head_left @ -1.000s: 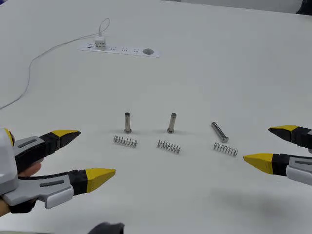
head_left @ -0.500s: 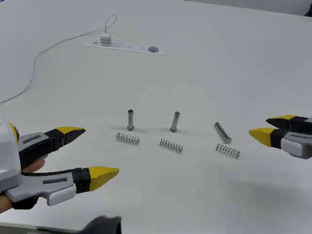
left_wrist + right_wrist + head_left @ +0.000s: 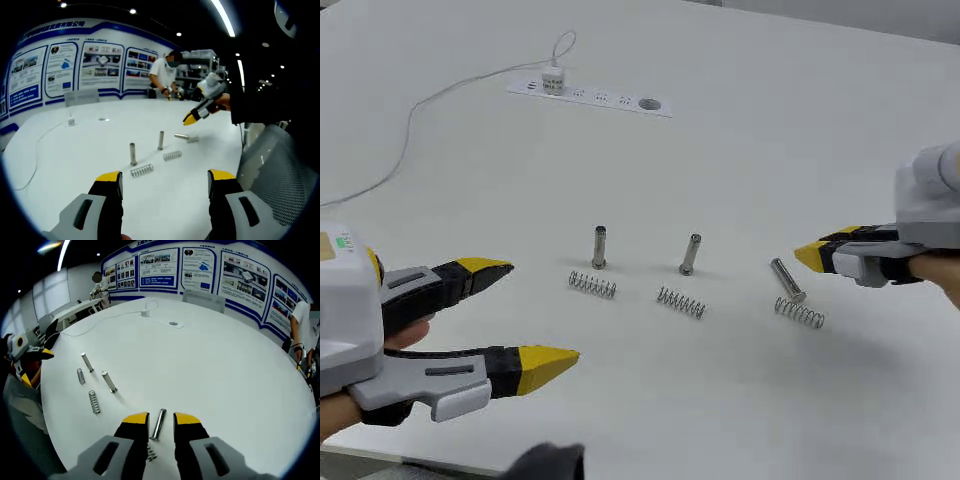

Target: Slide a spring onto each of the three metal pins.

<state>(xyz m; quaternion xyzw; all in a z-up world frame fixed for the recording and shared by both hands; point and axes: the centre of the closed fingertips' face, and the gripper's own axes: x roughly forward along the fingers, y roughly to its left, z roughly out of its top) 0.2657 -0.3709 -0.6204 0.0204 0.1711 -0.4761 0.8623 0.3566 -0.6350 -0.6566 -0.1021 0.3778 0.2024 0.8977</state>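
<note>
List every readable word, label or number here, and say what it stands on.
No text here can be read.
Wall posters: print too small and blurred to read.
Heading above the posters: characters too blurred to read.
Power strip: markings too small to read.

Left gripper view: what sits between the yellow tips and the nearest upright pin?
One loose spring lies on the table, between the left gripper and that pin, in the left gripper view.

Shiny metal pins (image 3: 690, 254) and springs (image 3: 681, 302) on a matt white table (image 3: 740, 170).
</note>
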